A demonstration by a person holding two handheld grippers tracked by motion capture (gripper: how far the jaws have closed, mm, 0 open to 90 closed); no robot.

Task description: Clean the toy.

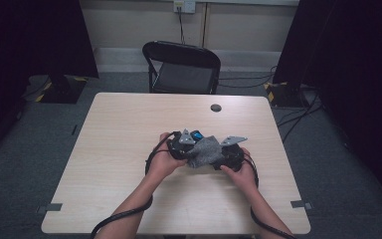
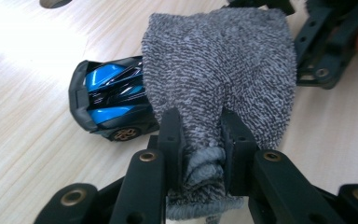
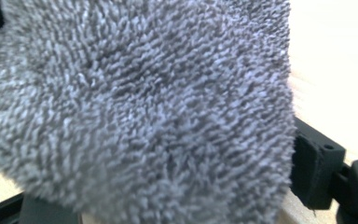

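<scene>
Grey terry sock (image 2: 219,70), pinched by the left claw (image 2: 200,140) and stretched wide over the right claw (image 1: 229,157), should slide squarely over the blue toy car (image 2: 107,100).

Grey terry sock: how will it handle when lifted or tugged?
The grey terry sock probably flops: it bunches where the left tongs pinch it. Its looped pile likely resists slipping. It drapes against the blue toy car, so tugging may nudge that car.

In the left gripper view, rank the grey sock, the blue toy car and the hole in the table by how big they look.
1. Grey sock, largest, though nearest the camera.
2. Blue toy car, partly hidden by the sock.
3. Hole in the table, smallest, cut off by the frame edge.
</scene>
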